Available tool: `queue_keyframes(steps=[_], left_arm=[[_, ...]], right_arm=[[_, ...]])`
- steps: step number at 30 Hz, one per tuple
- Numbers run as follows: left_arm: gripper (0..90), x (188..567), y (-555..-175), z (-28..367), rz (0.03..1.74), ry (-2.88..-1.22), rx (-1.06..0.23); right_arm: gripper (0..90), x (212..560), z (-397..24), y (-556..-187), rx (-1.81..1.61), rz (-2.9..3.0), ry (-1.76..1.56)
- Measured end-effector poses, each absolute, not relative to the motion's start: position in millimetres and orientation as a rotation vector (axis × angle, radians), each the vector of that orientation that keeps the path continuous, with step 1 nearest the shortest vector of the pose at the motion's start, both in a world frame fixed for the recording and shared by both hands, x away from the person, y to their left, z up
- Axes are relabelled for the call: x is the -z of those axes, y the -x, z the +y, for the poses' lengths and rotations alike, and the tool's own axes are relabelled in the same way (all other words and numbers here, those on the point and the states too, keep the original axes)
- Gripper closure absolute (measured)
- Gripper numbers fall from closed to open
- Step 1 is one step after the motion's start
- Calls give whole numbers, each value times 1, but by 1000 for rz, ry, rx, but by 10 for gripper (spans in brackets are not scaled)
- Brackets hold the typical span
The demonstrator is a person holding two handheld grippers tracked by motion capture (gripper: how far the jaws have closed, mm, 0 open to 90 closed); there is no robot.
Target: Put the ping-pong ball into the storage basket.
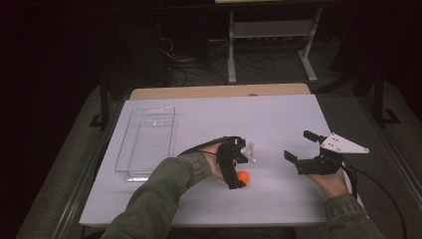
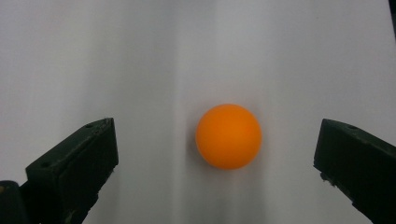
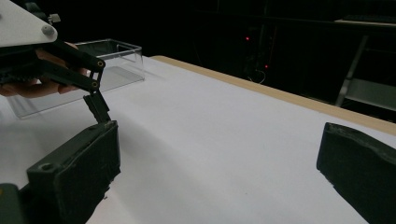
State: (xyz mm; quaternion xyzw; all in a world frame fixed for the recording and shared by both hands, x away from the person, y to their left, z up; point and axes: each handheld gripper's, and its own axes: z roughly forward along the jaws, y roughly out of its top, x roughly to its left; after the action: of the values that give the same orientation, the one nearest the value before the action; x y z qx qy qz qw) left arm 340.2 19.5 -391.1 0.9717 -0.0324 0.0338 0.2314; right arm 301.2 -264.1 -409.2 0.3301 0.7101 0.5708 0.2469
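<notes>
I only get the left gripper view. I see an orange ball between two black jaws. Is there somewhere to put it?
Observer: Yes. In the high view a clear plastic tray sits on the table's left part, beyond the left gripper.
Operator: Is anything in the tray?
Observer: It looks empty in the high view; through its clear floor I see just the white table.
Operator: Where's the other gripper?
Observer: The right gripper is off to the right of the orange ball, with its jaws apart and nothing between them.
Operator: Is it touching the ball?
Observer: No, bare white table lies between them.
</notes>
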Motion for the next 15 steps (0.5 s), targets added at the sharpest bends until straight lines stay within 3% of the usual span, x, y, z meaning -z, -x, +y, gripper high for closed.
queue_keyframes(steps=[15], left_arm=[[0, 402, -340, 15, -104, -2714, -80]], right_arm=[[0, 409, -264, -301, -1556, 1937, -896]])
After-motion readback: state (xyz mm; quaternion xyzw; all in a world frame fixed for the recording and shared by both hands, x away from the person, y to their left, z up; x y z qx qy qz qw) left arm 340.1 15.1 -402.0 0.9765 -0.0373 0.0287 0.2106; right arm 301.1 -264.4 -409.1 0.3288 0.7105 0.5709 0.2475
